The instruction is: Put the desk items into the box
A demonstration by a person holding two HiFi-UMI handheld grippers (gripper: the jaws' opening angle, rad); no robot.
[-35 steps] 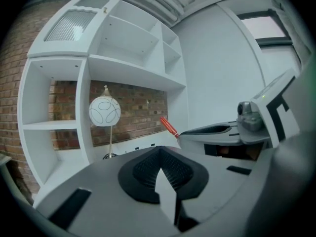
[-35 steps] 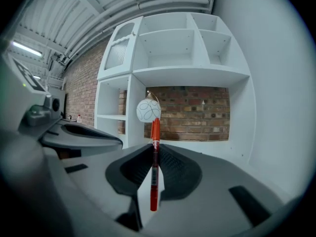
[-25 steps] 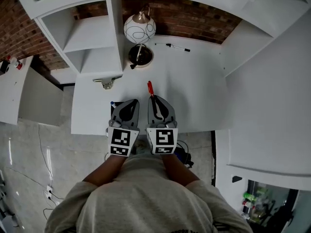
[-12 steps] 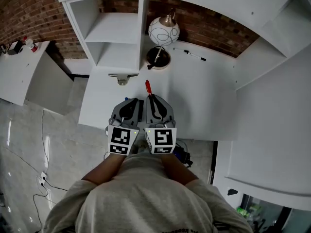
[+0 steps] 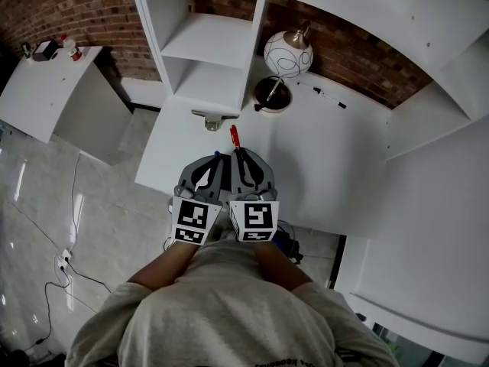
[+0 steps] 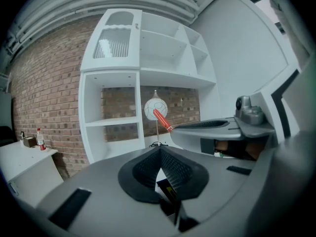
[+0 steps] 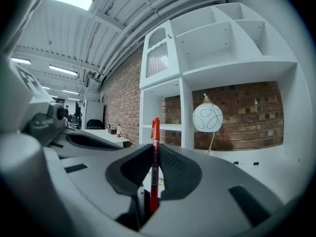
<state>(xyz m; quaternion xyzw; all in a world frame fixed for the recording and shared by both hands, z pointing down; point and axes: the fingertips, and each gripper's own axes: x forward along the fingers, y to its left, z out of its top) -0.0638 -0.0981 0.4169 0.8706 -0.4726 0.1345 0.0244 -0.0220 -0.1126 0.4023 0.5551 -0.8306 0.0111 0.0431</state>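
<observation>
My right gripper (image 5: 243,156) (image 7: 153,149) is shut on a red pen (image 5: 234,136) (image 7: 154,167), which stands up between its pads and pokes out past the tips. The pen (image 6: 162,120) also shows in the left gripper view. Pressed close beside it, my left gripper (image 5: 212,161) (image 6: 160,149) has its jaws together on a small dark item (image 6: 168,189) with a blue tip (image 5: 216,154); what that item is stays unclear. Both hover over the near edge of the white desk (image 5: 336,174). No box appears in any view.
A white globe lamp (image 5: 288,53) on a black base (image 5: 271,95) stands at the back of the desk, with a black marker (image 5: 330,98) to its right. A metal clip (image 5: 209,119) lies near the white shelf unit (image 5: 210,44). Brick wall behind.
The head view has swung, so the desk and shelves slid to the right in frame. My left gripper has closed in against the right one. Both still hold their items.
</observation>
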